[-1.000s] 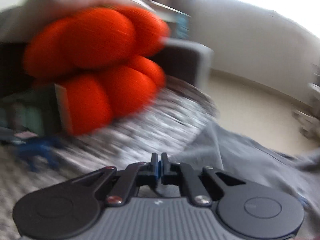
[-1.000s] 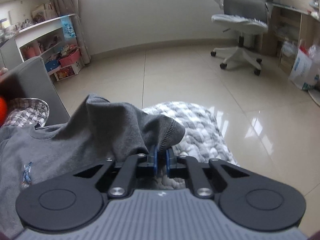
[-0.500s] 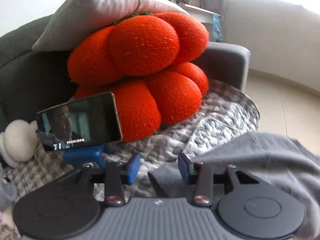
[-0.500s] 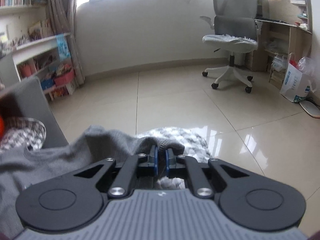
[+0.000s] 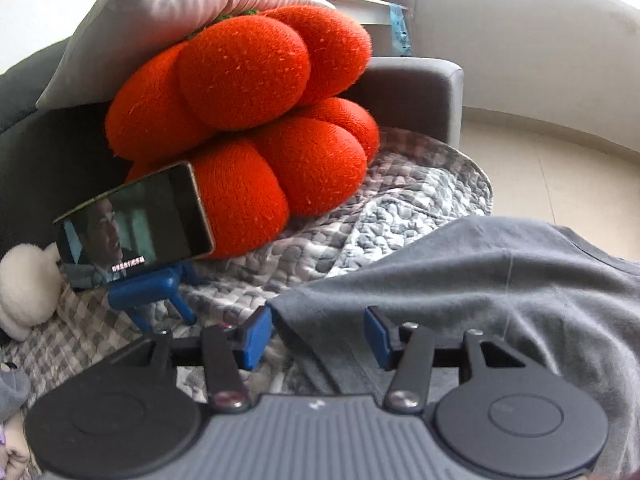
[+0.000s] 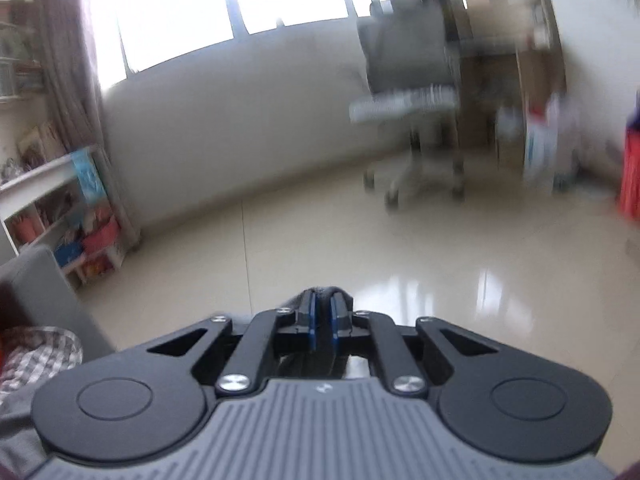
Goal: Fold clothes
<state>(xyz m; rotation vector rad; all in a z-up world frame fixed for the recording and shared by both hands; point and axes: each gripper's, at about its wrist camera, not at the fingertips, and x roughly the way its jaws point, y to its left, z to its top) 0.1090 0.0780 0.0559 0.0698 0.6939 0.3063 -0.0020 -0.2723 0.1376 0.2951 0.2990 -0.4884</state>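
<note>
Holding a pinch of dark grey cloth between pads drawn tight together, the right gripper [image 6: 323, 320] points out over the tiled floor [image 6: 360, 248] toward a blurred office chair [image 6: 412, 92], while the left gripper [image 5: 318, 336] hangs over the sofa seat with its blue pads spread wide, one corner of the grey garment [image 5: 500, 292] lying in the gap between them but not pinched. The garment is draped across the quilted checked cover [image 5: 380, 216] toward the seat's front edge, near the sofa's grey armrest [image 5: 416, 96], its hem running down under the left gripper's body. Judging by this, a fold is being set up or carried: one edge is gripped on the right, and the left side is either about to take its corner or has just let it go, and the views fit both. If the fold is to be drawn, it would need both sides held level and the cloth kept off the orange knot cushion [image 5: 248, 120] and the phone [image 5: 136, 224] propped on its blue stand [image 5: 148, 292]. Most of the garment is out of frame; how many layers it has, and how much cloth hangs from the right gripper, cannot be made out, and motion blur smears that view.
</note>
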